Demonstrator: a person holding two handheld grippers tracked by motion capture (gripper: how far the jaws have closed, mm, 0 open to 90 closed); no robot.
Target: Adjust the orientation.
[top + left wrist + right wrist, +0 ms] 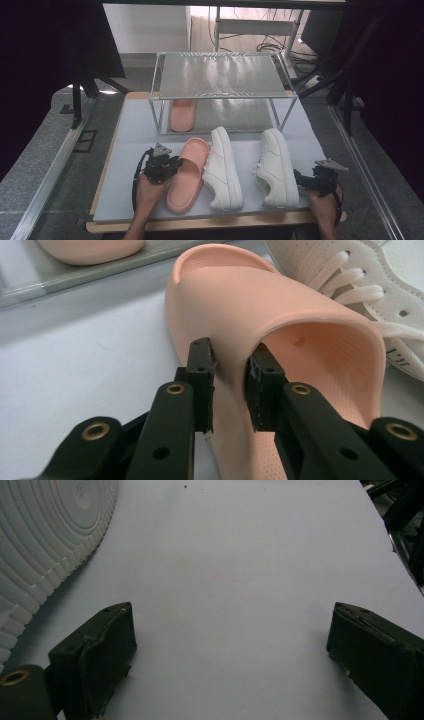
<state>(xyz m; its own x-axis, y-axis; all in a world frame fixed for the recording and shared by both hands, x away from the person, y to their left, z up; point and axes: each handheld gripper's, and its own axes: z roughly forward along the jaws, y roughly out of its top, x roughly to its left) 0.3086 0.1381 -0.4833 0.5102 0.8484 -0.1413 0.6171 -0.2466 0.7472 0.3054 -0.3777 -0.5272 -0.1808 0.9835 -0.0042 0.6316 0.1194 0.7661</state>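
A pink slipper [187,172] lies on the white mat beside two white sneakers. My left gripper [175,164] is at the slipper's left side, shut on the wall of its strap. In the left gripper view the jaws [230,385] pinch the edge of the pink slipper [280,305], one jaw outside and one inside. A second pink slipper [181,114] rests on the rack's lower shelf. My right gripper [301,180] stands open just right of the right sneaker [276,167]. In the right gripper view that gripper [230,645] holds nothing, and the sneaker's ribbed sole [45,545] faces it.
A metal two-shelf rack [220,75] stands at the back of the table. The left white sneaker [223,167] lies against the slipper's right side. The white mat [135,130] has bare room at the left and the far right. The table's front edge is near my hands.
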